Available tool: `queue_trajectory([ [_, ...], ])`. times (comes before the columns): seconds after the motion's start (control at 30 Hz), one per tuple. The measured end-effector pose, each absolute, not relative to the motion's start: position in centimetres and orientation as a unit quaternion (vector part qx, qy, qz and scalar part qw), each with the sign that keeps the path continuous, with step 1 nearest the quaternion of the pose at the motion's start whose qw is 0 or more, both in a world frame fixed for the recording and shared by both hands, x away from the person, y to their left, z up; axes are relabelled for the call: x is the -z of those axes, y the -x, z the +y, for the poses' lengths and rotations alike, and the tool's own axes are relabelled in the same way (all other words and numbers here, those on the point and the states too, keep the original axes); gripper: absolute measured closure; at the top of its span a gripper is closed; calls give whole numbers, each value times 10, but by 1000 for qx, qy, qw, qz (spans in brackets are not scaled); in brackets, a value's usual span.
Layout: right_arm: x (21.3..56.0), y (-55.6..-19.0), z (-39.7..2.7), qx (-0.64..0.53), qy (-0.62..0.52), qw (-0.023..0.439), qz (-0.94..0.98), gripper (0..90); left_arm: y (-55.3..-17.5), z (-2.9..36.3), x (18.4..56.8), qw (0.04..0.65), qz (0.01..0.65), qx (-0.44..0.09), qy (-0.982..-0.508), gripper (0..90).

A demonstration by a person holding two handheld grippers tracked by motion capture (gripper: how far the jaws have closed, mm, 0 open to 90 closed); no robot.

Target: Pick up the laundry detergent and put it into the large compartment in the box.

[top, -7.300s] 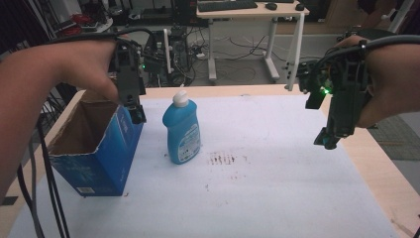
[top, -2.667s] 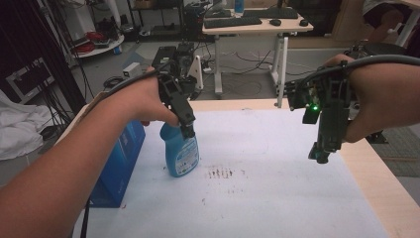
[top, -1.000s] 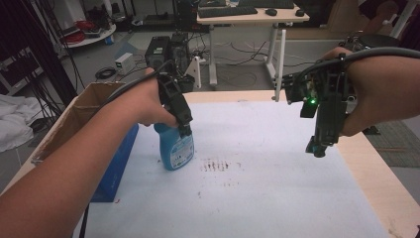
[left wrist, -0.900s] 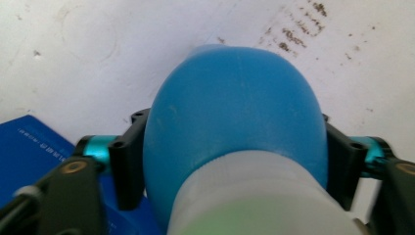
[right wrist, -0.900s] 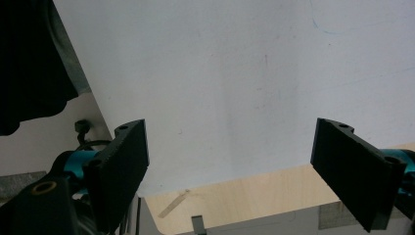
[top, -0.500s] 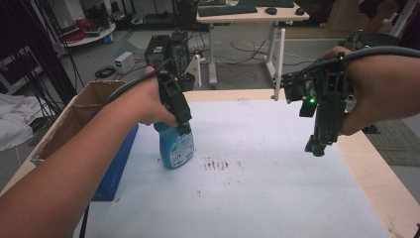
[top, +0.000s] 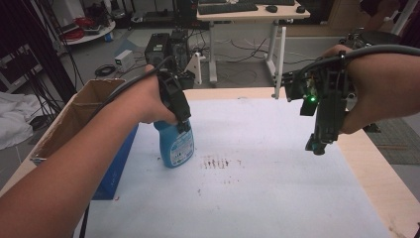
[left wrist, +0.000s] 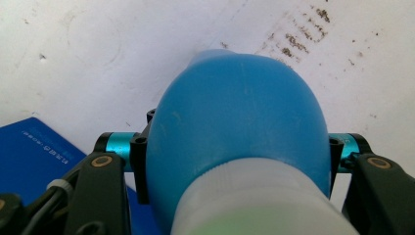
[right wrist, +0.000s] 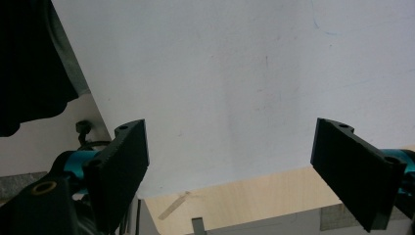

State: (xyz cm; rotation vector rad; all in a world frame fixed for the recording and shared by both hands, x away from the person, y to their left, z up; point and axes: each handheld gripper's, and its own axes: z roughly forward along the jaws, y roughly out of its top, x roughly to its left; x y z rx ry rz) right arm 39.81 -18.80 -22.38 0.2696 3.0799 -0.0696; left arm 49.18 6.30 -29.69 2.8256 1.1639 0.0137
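A blue bottle with a white cap stands upright on the white sheet, left of middle. My left gripper comes down on its top, and its jaws have just been closing with the bottle between them. In the left gripper view the bottle's shoulders sit between the two jaws of the left gripper, and the pads press on both sides. My right gripper hangs above the sheet's right side, pointing down. In the right gripper view the right gripper stands open with nothing between its jaws.
An open cardboard box with a blue side stands at the table's left edge, close beside the bottle; its blue side also appears in the left gripper view. Dark smudges mark the sheet's middle. Bare wooden table runs along the right.
The left gripper has come from above the box's edge onto the bottle's top and stays there. The right gripper has kept hovering at the right.
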Motion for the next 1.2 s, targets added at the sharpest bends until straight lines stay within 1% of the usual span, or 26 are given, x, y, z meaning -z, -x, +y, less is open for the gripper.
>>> queue_trajectory([
  [0.37,225,-398,-187,25,-85,24,996,134,-490,60,297,41,367,-11,-929,400],
  [0.63,225,-397,-188,23,-86,25,996,134,-483,62,290,45,352,-4,-935,399],
  [0.8,224,-396,-187,21,-83,25,996,134,-476,69,273,56,338,-1,-939,398],
  [0.83,224,-396,-187,21,-84,25,996,134,-472,72,264,60,331,-3,-942,398],
  [0.87,224,-395,-186,19,-85,26,996,134,-472,72,264,60,331,-3,-942,398],
  [1.07,224,-393,-183,18,-81,25,996,134,-455,80,232,49,304,-8,-951,397],
  [1.1,224,-393,-182,17,-80,25,996,134,-455,80,232,49,304,-8,-951,397],
  [1.2,224,-391,-181,17,-77,27,997,134,-448,88,215,50,300,-3,-953,397],
])
